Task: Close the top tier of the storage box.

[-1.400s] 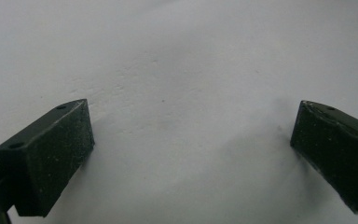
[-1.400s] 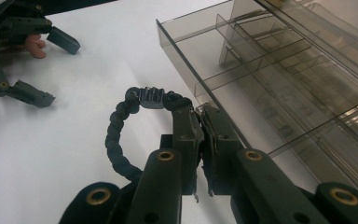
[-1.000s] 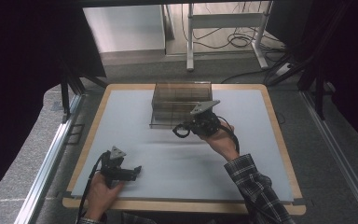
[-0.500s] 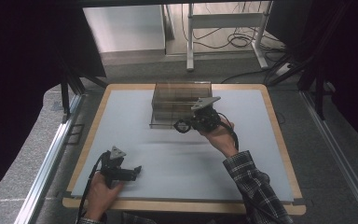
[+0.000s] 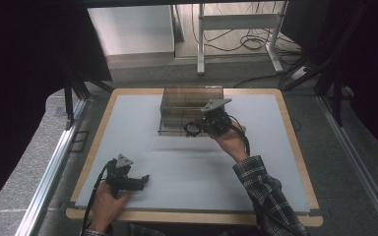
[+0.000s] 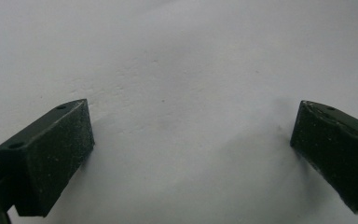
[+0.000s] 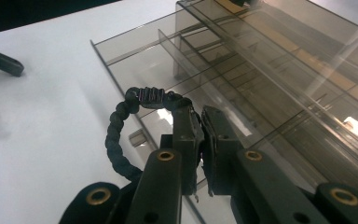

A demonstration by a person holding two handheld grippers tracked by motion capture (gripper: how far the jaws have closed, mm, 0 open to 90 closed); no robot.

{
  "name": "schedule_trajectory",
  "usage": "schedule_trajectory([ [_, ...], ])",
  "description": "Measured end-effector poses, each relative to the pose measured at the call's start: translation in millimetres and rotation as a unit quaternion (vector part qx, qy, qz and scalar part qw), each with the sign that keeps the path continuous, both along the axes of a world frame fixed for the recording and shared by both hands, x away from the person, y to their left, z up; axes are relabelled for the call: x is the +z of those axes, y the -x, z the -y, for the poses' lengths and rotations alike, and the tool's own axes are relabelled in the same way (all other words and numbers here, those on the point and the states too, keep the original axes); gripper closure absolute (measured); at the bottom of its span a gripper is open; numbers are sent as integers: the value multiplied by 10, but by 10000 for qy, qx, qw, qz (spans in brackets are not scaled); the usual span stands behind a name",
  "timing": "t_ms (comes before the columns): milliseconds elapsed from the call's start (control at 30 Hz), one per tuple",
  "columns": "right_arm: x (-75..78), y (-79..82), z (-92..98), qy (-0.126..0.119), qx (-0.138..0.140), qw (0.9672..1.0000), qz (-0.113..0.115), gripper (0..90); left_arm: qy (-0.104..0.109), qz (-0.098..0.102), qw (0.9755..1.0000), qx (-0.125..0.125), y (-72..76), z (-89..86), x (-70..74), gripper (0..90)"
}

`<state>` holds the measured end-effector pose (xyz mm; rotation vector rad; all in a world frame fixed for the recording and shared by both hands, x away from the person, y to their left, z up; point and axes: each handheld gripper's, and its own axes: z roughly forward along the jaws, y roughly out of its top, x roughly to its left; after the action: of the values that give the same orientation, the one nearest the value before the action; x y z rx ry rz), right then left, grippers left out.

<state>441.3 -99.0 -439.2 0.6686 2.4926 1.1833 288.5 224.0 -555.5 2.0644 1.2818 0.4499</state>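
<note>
- Right gripper (image 7: 200, 140) pinches a black braided loop (image 7: 121, 135) at one end; it looks light, limp, probably grippy.
- Hangs over the clear divided organizer (image 7: 270, 84).
- Left gripper (image 6: 191, 154) spread, empty, on the table (image 6: 177, 56).

Two black, wedge-shaped fingers (image 6: 46, 161) sit wide apart at the frame's lower corners over a pale grey-white surface (image 6: 182, 70).

A wood-edged white table (image 5: 128, 147) stands on grey floor (image 5: 29, 172), with a white metal frame (image 5: 236, 22) and cables (image 5: 251, 44) behind.
</note>
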Motion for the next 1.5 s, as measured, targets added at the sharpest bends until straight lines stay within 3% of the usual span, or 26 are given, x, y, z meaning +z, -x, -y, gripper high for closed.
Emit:
schedule_trajectory([
  [767, -51, -197, -56, 139, -360, 9992, 70, 842, 0, -1, 10000, -2, 0, -1, 0, 0],
  [1500, -204, -233, -156, 369, -370, 9986, 87, 840, 2, 0, 10000, 0, 0, 0, 0, 0],
])
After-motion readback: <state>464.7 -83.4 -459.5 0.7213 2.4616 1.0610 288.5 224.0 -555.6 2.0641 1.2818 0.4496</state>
